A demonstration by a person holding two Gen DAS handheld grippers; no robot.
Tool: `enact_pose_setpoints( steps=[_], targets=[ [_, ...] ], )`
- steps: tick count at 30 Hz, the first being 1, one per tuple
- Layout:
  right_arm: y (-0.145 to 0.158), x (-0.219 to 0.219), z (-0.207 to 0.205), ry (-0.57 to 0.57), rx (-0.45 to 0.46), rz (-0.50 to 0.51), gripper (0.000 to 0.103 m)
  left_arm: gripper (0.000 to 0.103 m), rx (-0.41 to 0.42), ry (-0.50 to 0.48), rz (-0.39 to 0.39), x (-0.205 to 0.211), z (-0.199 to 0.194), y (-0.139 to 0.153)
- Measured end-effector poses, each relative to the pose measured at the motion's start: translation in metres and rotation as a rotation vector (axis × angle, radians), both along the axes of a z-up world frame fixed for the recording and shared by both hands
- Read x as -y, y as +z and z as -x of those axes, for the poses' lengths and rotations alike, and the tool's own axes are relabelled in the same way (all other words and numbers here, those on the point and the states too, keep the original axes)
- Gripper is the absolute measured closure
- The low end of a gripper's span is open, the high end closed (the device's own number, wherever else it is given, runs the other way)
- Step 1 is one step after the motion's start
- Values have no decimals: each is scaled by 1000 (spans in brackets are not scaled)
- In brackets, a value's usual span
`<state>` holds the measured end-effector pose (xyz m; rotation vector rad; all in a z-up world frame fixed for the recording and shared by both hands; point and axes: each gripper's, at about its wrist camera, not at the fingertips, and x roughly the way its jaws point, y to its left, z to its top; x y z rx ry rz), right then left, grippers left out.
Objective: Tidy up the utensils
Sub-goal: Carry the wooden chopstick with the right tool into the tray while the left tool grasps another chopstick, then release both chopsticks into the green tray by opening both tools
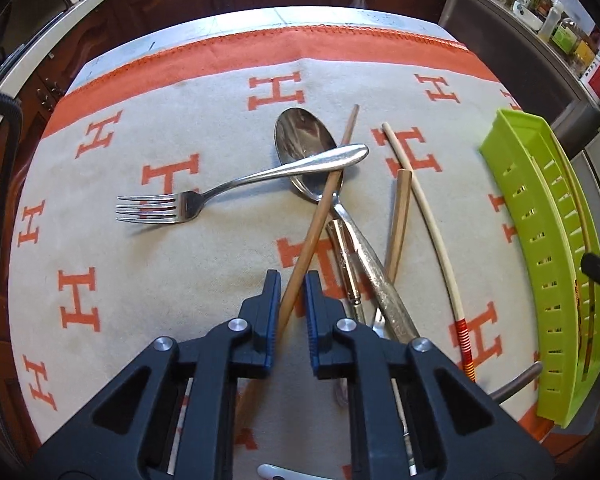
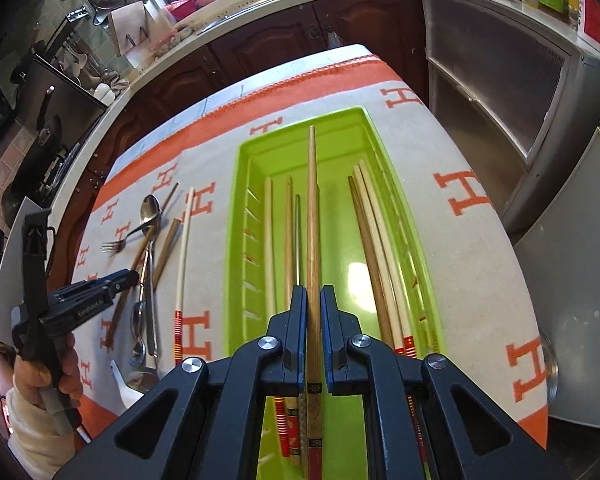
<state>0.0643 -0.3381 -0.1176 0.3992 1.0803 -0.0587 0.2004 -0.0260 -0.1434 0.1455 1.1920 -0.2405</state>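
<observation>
On the cloth (image 1: 100, 208) patterned with orange H marks, the left wrist view showed, from left to right, 1 fork (image 1: 204, 196), 1 large spoon (image 1: 304, 140) under the fork's handle, 1 brown chopstick (image 1: 320, 208) slanting across the spoon, 1 shorter brown stick (image 1: 398, 220) and 1 white chopstick (image 1: 424, 216) with a red-banded end. Some further metal handles lay under the pile; their number could not be told. The green tray (image 1: 540, 208) stood at the far right, seen edge-on, so its contents were mostly hidden.

The left gripper (image 1: 292, 300) had its 2 blue pads drawn in close on either side of the slanting brown chopstick; whether they pressed on it could not be told.

The right wrist view showed what the left one did not: the person's hand (image 2: 56, 364) and pale sleeve (image 2: 32, 432) holding the left gripper at the left edge, and the inside of the tray from above. In it lay 3 sticks on the left side and about 3 on the right. The right gripper (image 2: 313, 312) was clamped on 1 long wooden chopstick (image 2: 312, 200), held lengthwise above the tray's middle. A kitchen counter (image 2: 260, 12) and cupboards (image 2: 284, 44) ran behind the table.
</observation>
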Motion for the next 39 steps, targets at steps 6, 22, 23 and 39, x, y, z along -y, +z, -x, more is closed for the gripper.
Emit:
enact_pose_setpoints(
  steps=[6,22,23,39],
  targets=[
    [-10,-8,-3,11,-17,71,92,99,-23,16,45,-5,12,9],
    [-6,-2,14,-28,1,2,76,99,-24,-59,172,14,77,62],
    [-5,0,17,-30,4,0,76,99,-22,-66,178,18,80,66],
    [19,33,56,-96,85,-38,76,99,-67,-128,272,154,82,86]
  ],
)
